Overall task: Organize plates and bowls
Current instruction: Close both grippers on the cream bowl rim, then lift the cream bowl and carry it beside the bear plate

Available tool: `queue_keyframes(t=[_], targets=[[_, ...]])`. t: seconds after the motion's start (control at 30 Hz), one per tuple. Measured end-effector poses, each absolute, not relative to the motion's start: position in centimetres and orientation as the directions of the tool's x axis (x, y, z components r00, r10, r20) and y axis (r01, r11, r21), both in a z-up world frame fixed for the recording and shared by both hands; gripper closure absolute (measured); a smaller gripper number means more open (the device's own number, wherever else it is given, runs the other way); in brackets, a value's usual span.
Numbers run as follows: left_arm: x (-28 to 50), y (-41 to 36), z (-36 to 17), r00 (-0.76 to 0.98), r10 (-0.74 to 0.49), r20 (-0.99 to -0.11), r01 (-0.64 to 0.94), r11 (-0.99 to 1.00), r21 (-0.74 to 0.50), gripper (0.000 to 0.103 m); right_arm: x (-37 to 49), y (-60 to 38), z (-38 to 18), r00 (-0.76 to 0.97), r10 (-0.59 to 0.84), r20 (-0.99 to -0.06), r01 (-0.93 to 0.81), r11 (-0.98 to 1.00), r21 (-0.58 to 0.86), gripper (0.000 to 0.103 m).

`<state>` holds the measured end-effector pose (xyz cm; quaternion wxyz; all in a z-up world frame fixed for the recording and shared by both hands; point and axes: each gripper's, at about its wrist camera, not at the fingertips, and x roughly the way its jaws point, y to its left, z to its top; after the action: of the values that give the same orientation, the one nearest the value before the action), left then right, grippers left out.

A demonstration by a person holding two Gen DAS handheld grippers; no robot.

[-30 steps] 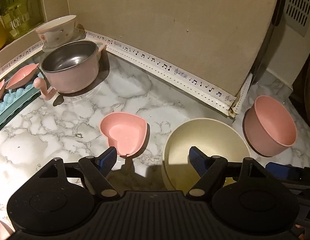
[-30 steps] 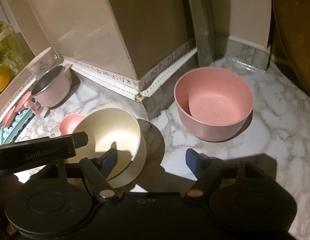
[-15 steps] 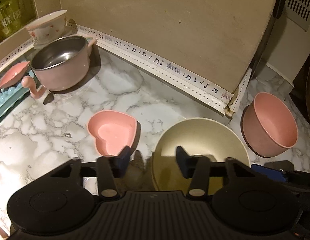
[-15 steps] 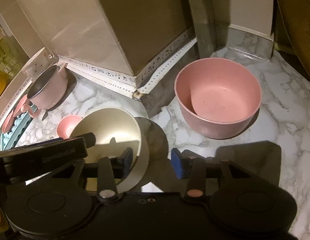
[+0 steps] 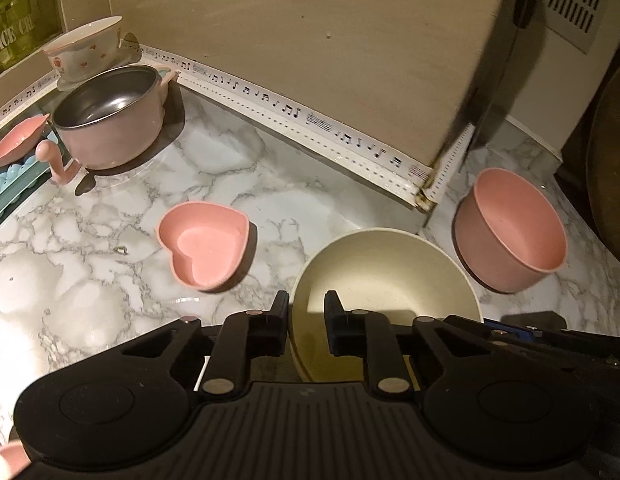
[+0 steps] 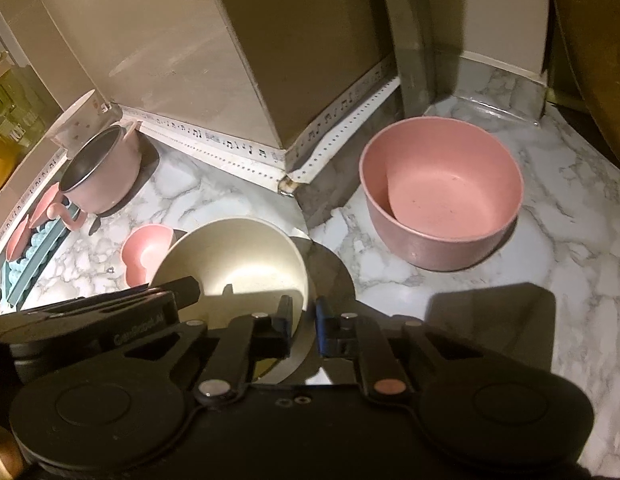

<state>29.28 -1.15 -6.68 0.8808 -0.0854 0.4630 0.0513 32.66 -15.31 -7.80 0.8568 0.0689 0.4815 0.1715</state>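
Nearby: pink bowl (image 6: 441, 192) | heart dish (image 5: 204, 250) | pot (image 5: 110, 116)

Open marble counter (image 5: 270, 184) lies between the heart-shaped dish (image 5: 204, 246) and pink pot (image 5: 110, 120); the pink bowl (image 6: 441, 192) crowds the corner.

Cream bowl (image 5: 389, 276); pink round bowl (image 5: 509, 232); pink heart dish (image 5: 204, 250); white, grey-veined marble surface (image 5: 270, 184); music-note trim (image 5: 294, 114).
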Motion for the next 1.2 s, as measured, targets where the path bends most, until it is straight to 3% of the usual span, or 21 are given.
queue_keyframes(t=[0.67, 1.2], targets=[[23.4, -8.8, -3.2, 0.566, -0.122, -0.815, 0.023, 0.991, -0.133, 0.085, 26.9, -23.7, -3.9, 0.520, 0.306, -0.798, -0.166, 0.952, 0.257, 0.093], [19.8, -13.8, -4.2, 0.507, -0.172, -0.845, 0.111, 0.985, -0.134, 0.085, 22.5, -29.1, -5.0, 0.517, 0.258, -0.816, -0.074, 0.963, 0.258, 0.093]])
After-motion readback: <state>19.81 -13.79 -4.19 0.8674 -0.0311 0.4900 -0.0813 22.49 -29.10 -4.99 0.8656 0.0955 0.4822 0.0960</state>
